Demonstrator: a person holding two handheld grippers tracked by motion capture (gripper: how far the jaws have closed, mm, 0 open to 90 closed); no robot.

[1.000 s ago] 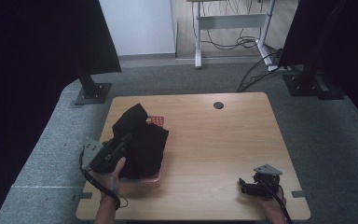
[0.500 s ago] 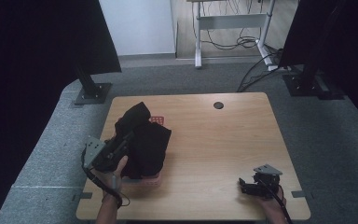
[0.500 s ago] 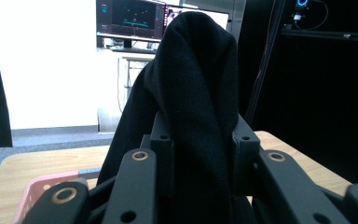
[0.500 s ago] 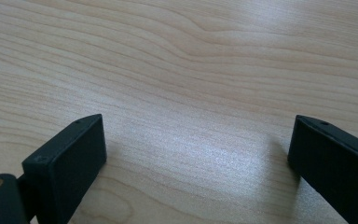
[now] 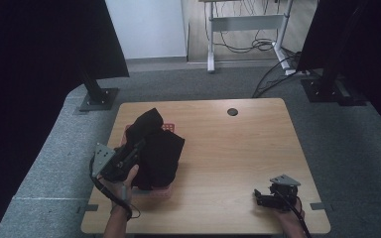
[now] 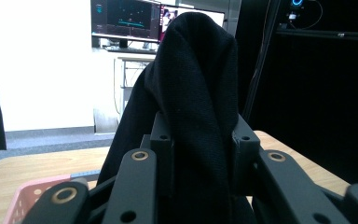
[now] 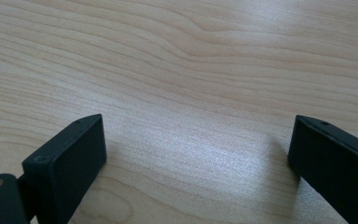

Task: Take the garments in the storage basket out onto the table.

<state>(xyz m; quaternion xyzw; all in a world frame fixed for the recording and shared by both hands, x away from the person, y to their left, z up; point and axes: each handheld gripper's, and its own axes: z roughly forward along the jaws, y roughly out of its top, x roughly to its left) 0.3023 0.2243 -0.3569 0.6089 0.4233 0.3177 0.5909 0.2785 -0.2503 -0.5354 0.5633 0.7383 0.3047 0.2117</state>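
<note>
gripping black cloth (image 6: 200, 102) over the pink basket (image 5: 164, 191) — left gripper (image 5: 140, 145); right gripper (image 7: 196, 154) wide apart, nothing between — above the table (image 5: 228, 148).

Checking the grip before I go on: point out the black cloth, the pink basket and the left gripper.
black cloth (image 6: 200, 93), left gripper view, its raised fold.
pink basket (image 6: 25, 196), left gripper view, its rim.
left gripper (image 5: 138, 148), high view, jaws shut on the cloth.

Black hand-held gripper (image 5: 138, 147), grey three-cornered plate, trailing black cable, brass-ringed screws
</note>
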